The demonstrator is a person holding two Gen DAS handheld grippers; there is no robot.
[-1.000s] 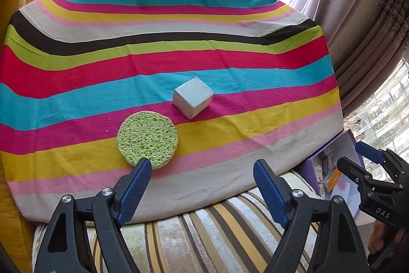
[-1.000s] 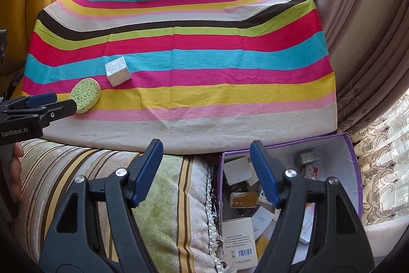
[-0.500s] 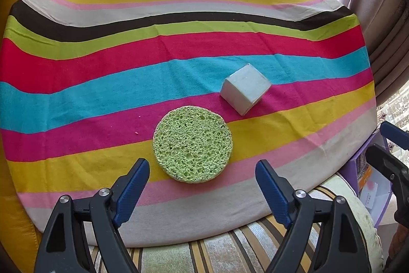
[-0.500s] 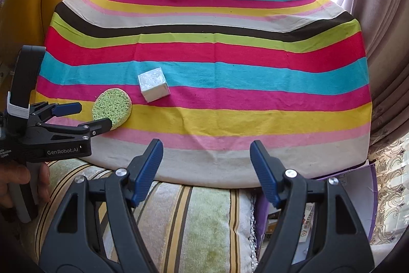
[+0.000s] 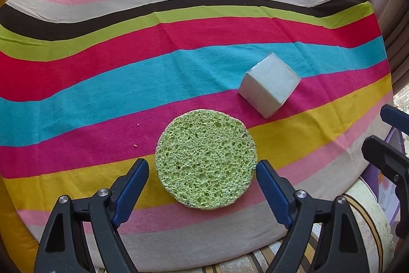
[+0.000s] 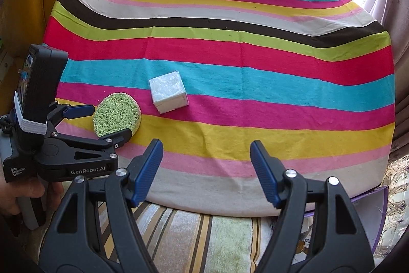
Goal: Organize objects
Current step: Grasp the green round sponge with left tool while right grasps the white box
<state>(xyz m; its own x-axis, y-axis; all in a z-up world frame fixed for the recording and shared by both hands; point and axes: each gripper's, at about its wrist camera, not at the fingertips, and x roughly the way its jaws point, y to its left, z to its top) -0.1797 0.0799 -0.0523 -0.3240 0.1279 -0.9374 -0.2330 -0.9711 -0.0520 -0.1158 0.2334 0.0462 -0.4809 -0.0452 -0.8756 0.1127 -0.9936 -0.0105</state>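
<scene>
- Left wrist view: the left gripper [image 5: 202,176] now straddles the near half of the green sponge [image 5: 205,160]; a second ago the sponge lay ahead of the left blade only, off-centre. The jaws are opening and stand wide, one blade on each side of the sponge, neither pressing on it.
- The sponge lies flat on the striped cloth [image 5: 102,94] covering the surface, across the yellow and pink bands near the front edge.
- Judgement: the approach is lined up; the next step calls for lowering further and closing on the sponge. It is thin and soft, so the blades may slide over it.
- Beyond the sponge, well apart to the right, a small white box [image 5: 269,85] rests on the blue and pink bands, one corner toward the camera.
- Right wrist view: the right gripper [image 6: 205,170] hangs over the front edge of the cloth, jaws moderately wide and empty. It has shifted away from the purple bin [image 6: 368,206], now only at the lower right corner.
</scene>
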